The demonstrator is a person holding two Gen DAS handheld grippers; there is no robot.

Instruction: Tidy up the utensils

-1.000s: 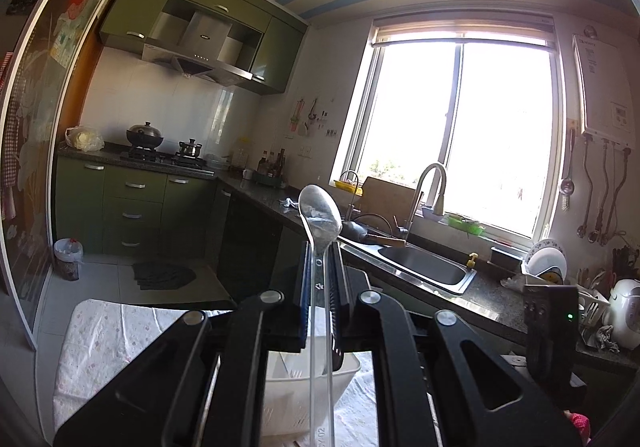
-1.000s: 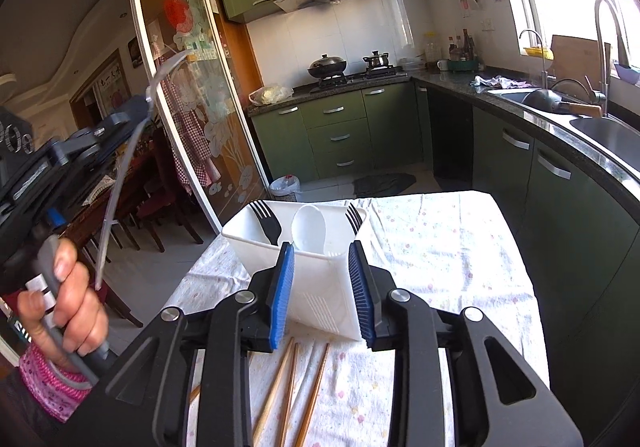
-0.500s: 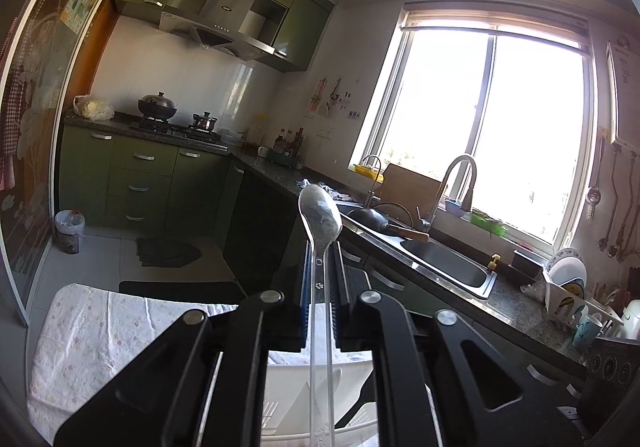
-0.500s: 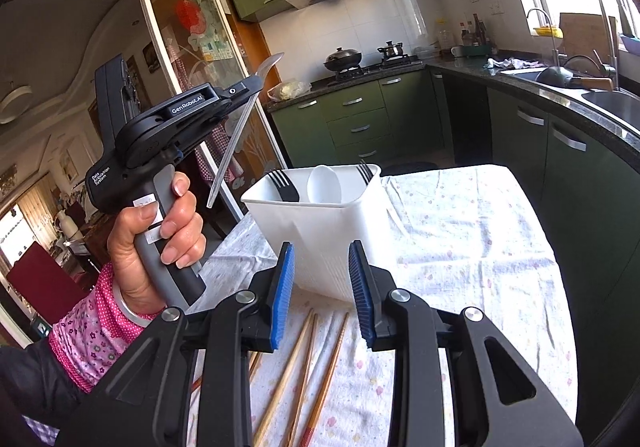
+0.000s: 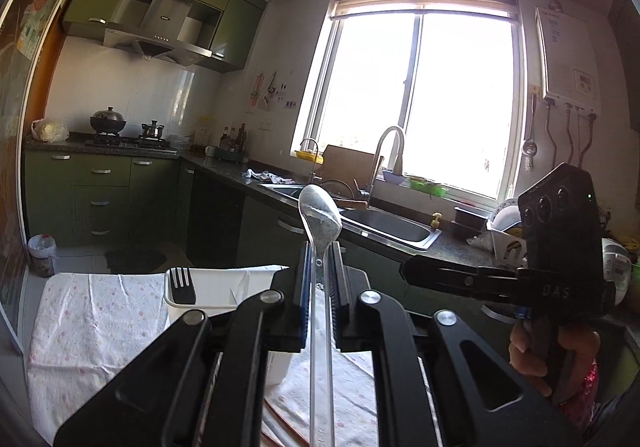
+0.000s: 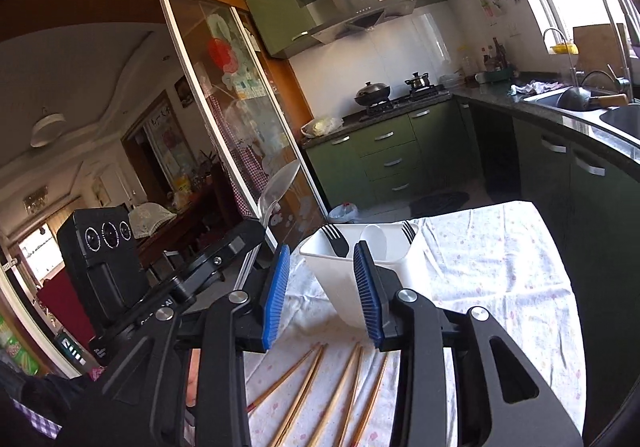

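Clear plastic spoon [image 5: 320, 215] is clamped upright in the left gripper [image 5: 320, 279], probably ready for the white bin [image 6: 360, 279]; right gripper [image 6: 322, 295] hangs open over chopsticks [image 6: 316, 383].

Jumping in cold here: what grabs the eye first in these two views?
The clear plastic spoon stands bowl-up, pinched in the left claw, against the bright window. On the floral tablecloth, the white plastic utensil bin already holds black forks and a white spoon. In front of it the right claw gapes empty above loose wooden chopsticks.
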